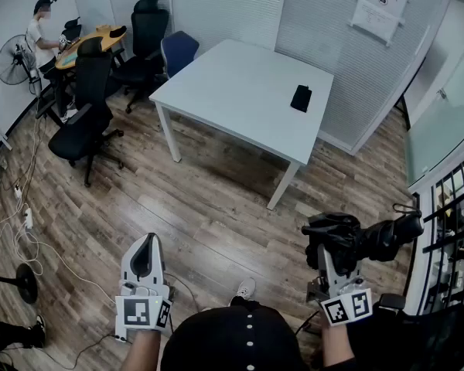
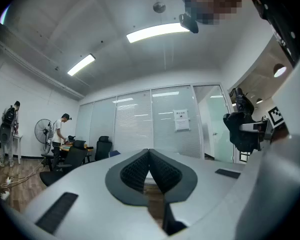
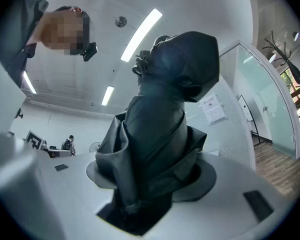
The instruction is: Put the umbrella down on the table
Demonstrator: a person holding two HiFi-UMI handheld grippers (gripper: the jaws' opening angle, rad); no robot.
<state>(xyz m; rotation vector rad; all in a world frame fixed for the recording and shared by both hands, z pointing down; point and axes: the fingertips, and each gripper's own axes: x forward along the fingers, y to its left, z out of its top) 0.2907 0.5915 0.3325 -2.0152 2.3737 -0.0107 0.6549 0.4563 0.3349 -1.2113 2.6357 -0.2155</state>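
Grey left gripper (image 1: 145, 243) is clenched on nothing. Ahead, open wood floor (image 1: 209, 215) leads to the white bench (image 1: 240, 91), well apart, its near edge bare. Right gripper (image 1: 332, 252) grasps the folded black umbrella (image 1: 365, 239) by loose fabric; it may slip, or snag the railing (image 1: 448, 230) beside it.

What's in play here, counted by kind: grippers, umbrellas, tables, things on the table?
Folded umbrella: 1
White table: 1
Dark flat item on it: 1
Grippers: 2, left gripper shut, right gripper shut on the umbrella
Total: 5
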